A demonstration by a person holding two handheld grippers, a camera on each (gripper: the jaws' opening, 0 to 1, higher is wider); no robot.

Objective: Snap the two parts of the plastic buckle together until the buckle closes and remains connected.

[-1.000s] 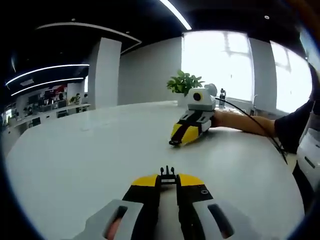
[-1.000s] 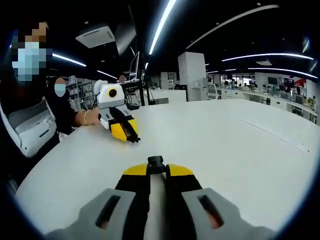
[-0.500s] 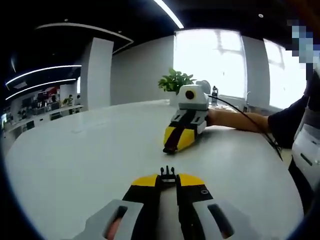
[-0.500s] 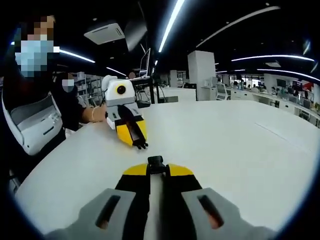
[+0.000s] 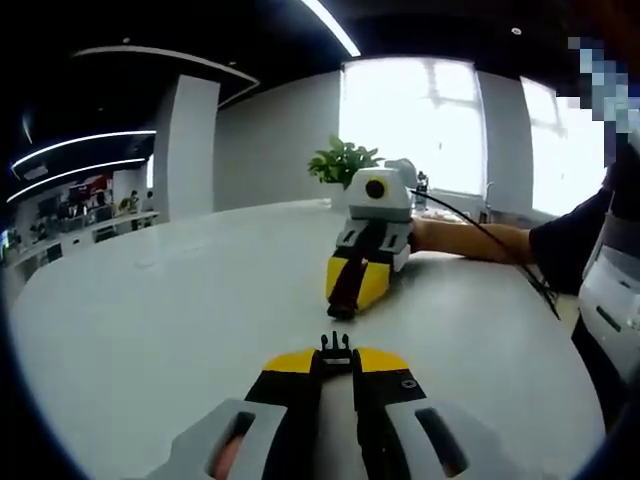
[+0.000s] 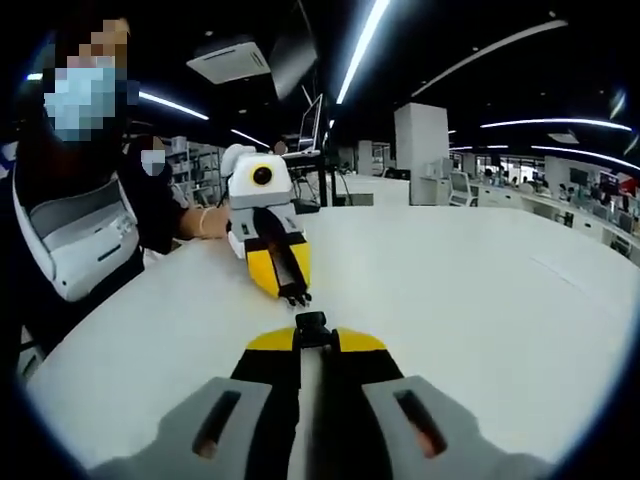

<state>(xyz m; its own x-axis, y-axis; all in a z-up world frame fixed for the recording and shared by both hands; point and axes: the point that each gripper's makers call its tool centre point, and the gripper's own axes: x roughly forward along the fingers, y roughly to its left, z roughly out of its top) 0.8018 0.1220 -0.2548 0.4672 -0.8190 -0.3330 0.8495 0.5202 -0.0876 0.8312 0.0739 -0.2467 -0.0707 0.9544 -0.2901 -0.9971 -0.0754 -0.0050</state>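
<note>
— Left tongs (image 5: 335, 360)?
— Pinched narrow on the pronged buckle half (image 5: 335, 343), prongs poking forward past the tips, over the white tabletop (image 5: 150, 300).
— And the right tongs (image 6: 312, 338)?
— Clamped just as narrow on the socket buckle half (image 6: 311, 321), a small dark block standing out at the tips.
— Lay how, one from the other?
— Nose to nose. Stood near, apart, with a short stretch of bare tabletop between. From the left gripper view, sat almost dead ahead of the prongs; from the right gripper view, ahead and a touch off to the left.
— Long axes?
— Ran close to one line, judged slightly skewed.
— Nearer hand?
— Neither by much; faced off about midway. Called for squaring up first, then a straight push along that shared line until clicked home.
</note>
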